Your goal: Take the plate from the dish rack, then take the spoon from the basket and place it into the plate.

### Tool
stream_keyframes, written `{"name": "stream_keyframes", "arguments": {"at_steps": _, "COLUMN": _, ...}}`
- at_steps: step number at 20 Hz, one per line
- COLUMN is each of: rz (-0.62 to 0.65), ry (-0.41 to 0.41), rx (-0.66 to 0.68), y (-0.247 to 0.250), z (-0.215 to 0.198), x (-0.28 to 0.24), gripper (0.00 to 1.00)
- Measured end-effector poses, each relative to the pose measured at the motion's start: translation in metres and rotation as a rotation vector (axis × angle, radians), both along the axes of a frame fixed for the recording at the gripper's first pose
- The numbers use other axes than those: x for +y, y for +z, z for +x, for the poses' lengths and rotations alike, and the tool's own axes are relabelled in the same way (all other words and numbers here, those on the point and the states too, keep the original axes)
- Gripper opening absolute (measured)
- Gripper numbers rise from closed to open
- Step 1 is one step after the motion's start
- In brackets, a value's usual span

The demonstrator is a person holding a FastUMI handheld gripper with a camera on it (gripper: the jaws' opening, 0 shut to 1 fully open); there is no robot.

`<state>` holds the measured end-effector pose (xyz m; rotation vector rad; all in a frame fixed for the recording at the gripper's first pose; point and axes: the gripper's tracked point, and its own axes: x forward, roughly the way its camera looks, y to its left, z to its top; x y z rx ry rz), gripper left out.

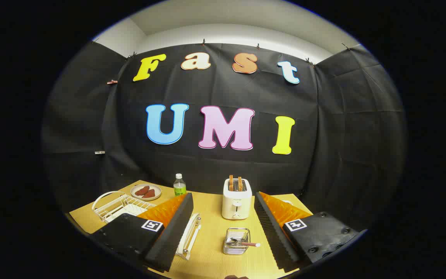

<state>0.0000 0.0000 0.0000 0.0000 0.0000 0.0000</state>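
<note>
Gripper (223,228) raised above the table's near edge, pointing level toward the far edge. Both fingers (174,228) spread wide apart, jaws fully parted, nothing clamped between them. Each finger angles outward from its base; inner faces ribbed. Neither finger touches the tabletop.

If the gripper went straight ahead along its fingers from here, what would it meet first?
Probably the wire basket holding the spoon: it sits between the open gripper's fingers, with the toaster beyond it. Depth and height are unclear, so it might pass above the basket.
</note>
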Motion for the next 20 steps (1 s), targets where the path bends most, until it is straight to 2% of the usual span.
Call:
{"name": "stream_keyframes", "arguments": {"at_steps": 11, "rz": 0.012, "ry": -0.014, "rx": 0.016, "y": -0.007, "z": -0.001, "x": 0.004, "gripper": 0.98}}
{"name": "stream_keyframes", "arguments": {"at_steps": 20, "rz": 0.018, "ry": 0.008, "rx": 0.039, "y": -0.010, "z": 0.004, "x": 0.014, "gripper": 0.98}}
